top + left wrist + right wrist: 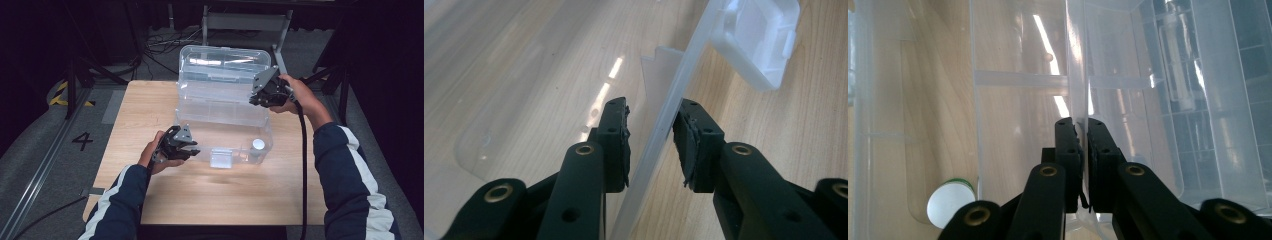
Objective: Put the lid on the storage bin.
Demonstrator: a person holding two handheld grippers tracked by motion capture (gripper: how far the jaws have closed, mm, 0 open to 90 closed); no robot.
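A clear plastic storage box (225,122) stands on the wooden table (145,110) with its lid (225,67) raised at the back. My right gripper (254,101) is shut on the lid's right edge; the right gripper view has the thin clear lid (1075,75) pinched between the pads of that gripper (1081,125). My left gripper (194,151) is at the box's front left corner. It (651,112) straddles the box rim (674,95) with the jaws apart and a gap on the left side. A small white-capped bottle (258,146) (950,200) stands inside the box.
The box's front latch (220,157) (756,40) hangs beside the left gripper. Behind the table are a metal frame (247,22) and loose cables (160,42) on the floor. The right gripper's cable (302,165) trails across the table's right side.
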